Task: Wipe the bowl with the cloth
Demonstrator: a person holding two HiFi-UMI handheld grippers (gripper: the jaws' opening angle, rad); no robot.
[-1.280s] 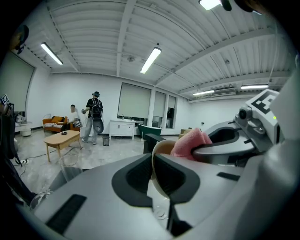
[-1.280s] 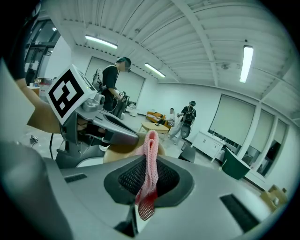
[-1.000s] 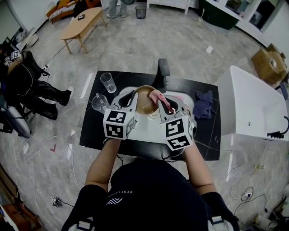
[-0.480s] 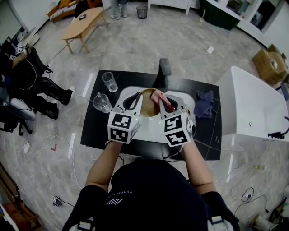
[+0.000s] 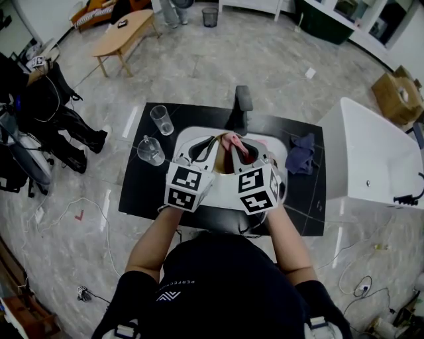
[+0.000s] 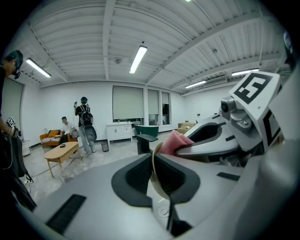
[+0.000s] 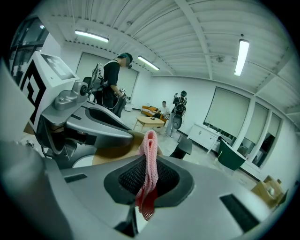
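The bowl (image 5: 222, 161) is hanging up off the worktop (image 5: 136, 192), caught between the two tools over the white basin (image 5: 185, 138). The left claw (image 5: 207, 147) is biting down on the bowl's rim. In the left gripper view the thin tan edge of the bowl (image 6: 152, 176) is running straight up between the dark pads of the left claw (image 6: 154, 164), so the bowl is standing on edge rather than lying flat.

The pink cloth (image 5: 232, 141) is sitting at the bowl's far upper edge, and the right claw (image 5: 240, 149) is clamping it. In the right gripper view the right claw (image 7: 149, 176) is squeezing a folded strip of the cloth (image 7: 151, 145) – one end poking up past the pads, the other dangling below. The brown bowl (image 7: 112, 152) is showing just behind it. From the left side, the cloth (image 6: 176, 140) is pressing right against the top of the rim.

Out on the black worktop, two clear glasses are standing left of the basin, one (image 5: 159, 119) farther back, one (image 5: 150, 151) nearer. A crumpled blue rag (image 5: 299, 153) is lying to the right. A black chair (image 5: 240, 106) is standing behind the worktop and a white cabinet (image 5: 371, 159) beside it – farther back there are a wooden table (image 5: 122, 33) and a bin (image 5: 210, 16).
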